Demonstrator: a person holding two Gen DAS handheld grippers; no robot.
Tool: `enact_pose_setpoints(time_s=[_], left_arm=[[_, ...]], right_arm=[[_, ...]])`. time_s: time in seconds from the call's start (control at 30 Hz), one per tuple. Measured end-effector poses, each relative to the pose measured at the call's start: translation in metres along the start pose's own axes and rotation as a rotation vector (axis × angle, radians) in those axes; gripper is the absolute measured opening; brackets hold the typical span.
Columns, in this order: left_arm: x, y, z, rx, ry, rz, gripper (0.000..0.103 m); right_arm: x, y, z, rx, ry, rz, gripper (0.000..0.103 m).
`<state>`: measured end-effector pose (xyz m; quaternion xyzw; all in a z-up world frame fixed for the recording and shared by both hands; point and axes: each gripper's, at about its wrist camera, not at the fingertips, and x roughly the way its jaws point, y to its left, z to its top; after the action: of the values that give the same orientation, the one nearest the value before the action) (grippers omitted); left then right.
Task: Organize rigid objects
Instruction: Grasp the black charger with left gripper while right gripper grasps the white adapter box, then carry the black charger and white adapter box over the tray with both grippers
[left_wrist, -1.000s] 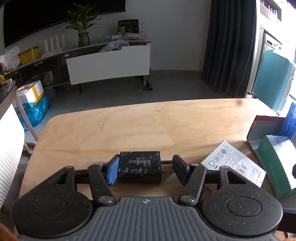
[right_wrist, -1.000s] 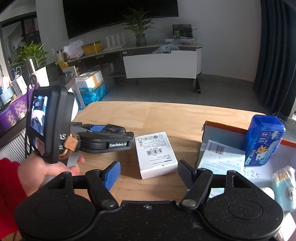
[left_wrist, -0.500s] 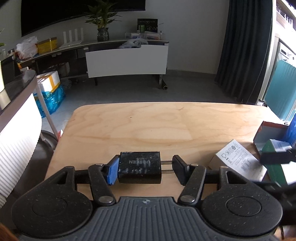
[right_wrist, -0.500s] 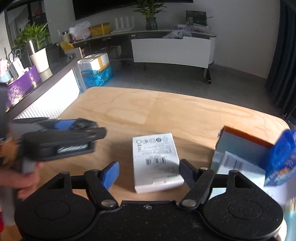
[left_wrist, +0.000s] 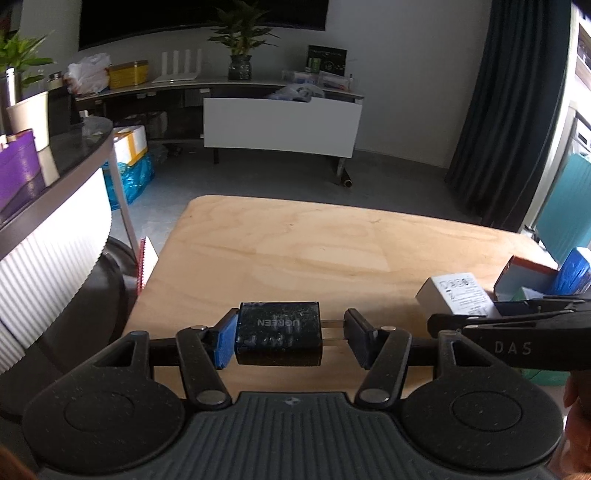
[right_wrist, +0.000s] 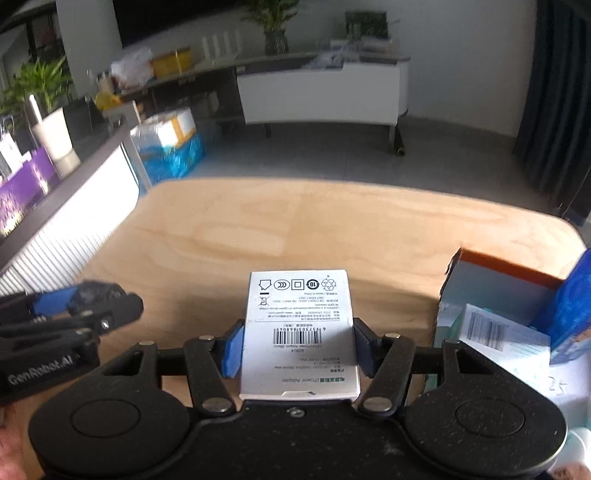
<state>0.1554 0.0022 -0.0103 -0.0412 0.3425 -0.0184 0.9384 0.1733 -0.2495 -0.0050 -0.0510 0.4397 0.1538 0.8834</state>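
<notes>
My left gripper (left_wrist: 291, 341) is shut on a black UGREEN charger (left_wrist: 279, 333), its metal prongs against the right finger, held just above the wooden table (left_wrist: 314, 251). My right gripper (right_wrist: 298, 347) has its fingers on both sides of a white power adapter box (right_wrist: 299, 332) that lies on the table; the pads sit at the box's sides. The white box also shows in the left wrist view (left_wrist: 456, 295), with the right gripper (left_wrist: 517, 325) beside it. The left gripper shows at the left of the right wrist view (right_wrist: 74, 314).
An open cardboard box (right_wrist: 495, 273) stands at the table's right with a blue container (right_wrist: 570, 306) and a labelled packet (right_wrist: 495, 332) in it. A white counter (left_wrist: 44, 258) stands to the left of the table. A dark chair (left_wrist: 92, 295) sits at the table's left edge.
My right gripper has moved forward over the white box and its fingers have closed in on the box's sides. My left gripper has swung left and back, still holding the charger.
</notes>
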Motion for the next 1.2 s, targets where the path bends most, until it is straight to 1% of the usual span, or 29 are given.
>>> enact_pose_setpoints(time_s=[0.13, 0.37, 0.53, 0.63, 0.9, 1.2], left_arm=[[-0.015, -0.002, 0.002, -0.013, -0.013, 0.014, 0.061], [-0.042, -0.005, -0.004, -0.012, -0.030, 0.031, 0.061], [-0.060, -0.005, -0.008, -0.019, -0.036, 0.044, 0.061], [-0.068, -0.007, -0.010, -0.021, -0.043, 0.042, 0.061], [-0.083, -0.009, -0.015, -0.021, -0.060, 0.036, 0.061], [-0.096, -0.018, -0.019, -0.012, -0.076, 0.016, 0.061]], right_arm=[[-0.023, 0.008, -0.004, 0.032, -0.038, 0.002, 0.071], [-0.055, 0.021, -0.014, 0.035, -0.062, -0.006, 0.071], [-0.080, 0.023, -0.020, 0.054, -0.086, -0.011, 0.071], [-0.092, 0.023, -0.025, 0.069, -0.093, -0.007, 0.071], [-0.121, 0.025, -0.036, 0.076, -0.117, -0.035, 0.071], [-0.142, 0.019, -0.049, 0.081, -0.139, -0.055, 0.071]])
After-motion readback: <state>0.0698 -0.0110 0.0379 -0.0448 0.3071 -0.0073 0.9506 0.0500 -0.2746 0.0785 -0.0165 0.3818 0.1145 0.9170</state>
